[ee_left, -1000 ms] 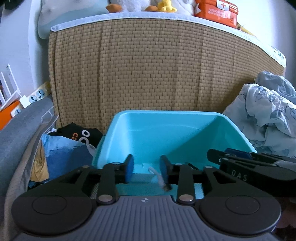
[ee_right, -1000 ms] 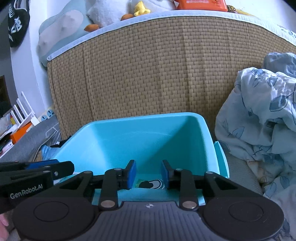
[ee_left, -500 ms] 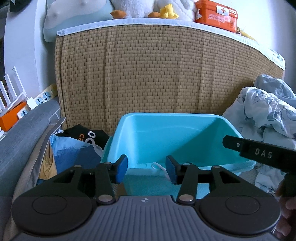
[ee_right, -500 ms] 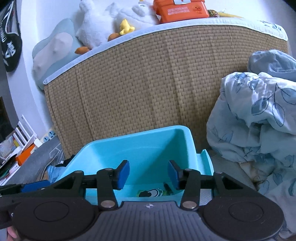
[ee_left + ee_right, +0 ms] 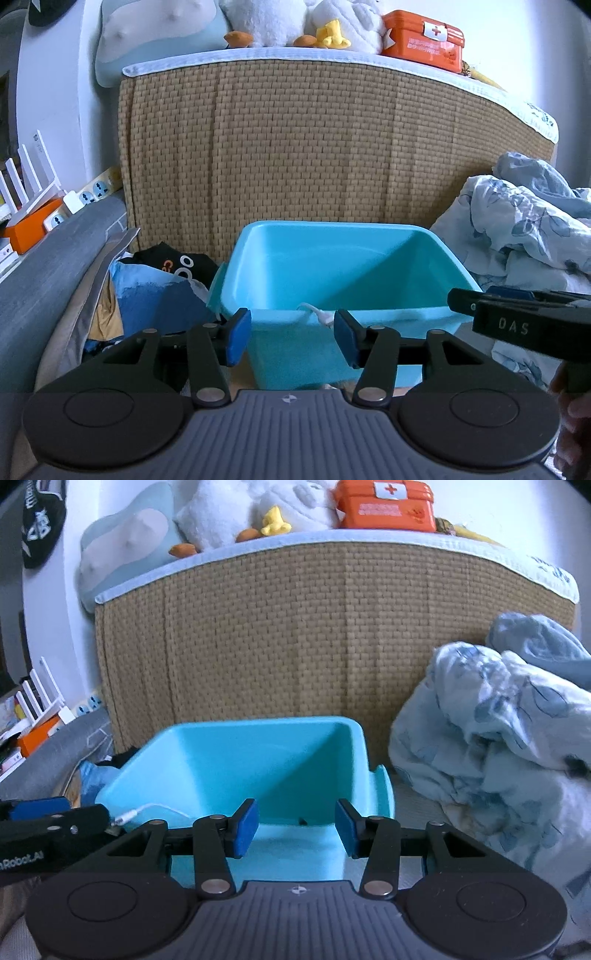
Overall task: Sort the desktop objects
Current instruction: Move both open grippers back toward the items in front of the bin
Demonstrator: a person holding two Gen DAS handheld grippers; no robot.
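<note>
A turquoise plastic bin (image 5: 332, 258) stands in front of a woven panel, and the right wrist view shows the bin (image 5: 258, 760) too. A white cable (image 5: 317, 314) hangs over its near rim. My left gripper (image 5: 291, 334) hovers just short of that rim, its jaws opening. The cable's end lies beside the right pad, not pinched. In the right wrist view the cable (image 5: 140, 811) ends at the tip of the left gripper (image 5: 55, 821). My right gripper (image 5: 295, 825) is open over the bin's near edge with nothing between its pads. The right gripper (image 5: 517, 317) also shows at the side of the left wrist view.
The woven rattan panel (image 5: 314, 147) rises behind the bin, with an orange first-aid box (image 5: 421, 37) and plush toys (image 5: 295, 22) on top. A crumpled blue floral duvet (image 5: 498, 746) lies to the right. Clothes (image 5: 155, 291) and a grey cushion (image 5: 44, 266) crowd the left.
Both grippers have drawn back and risen from the bin, and their jaws have widened. The cable once between the left pads now rests on the rim. A small item near the right pads is out of sight.
</note>
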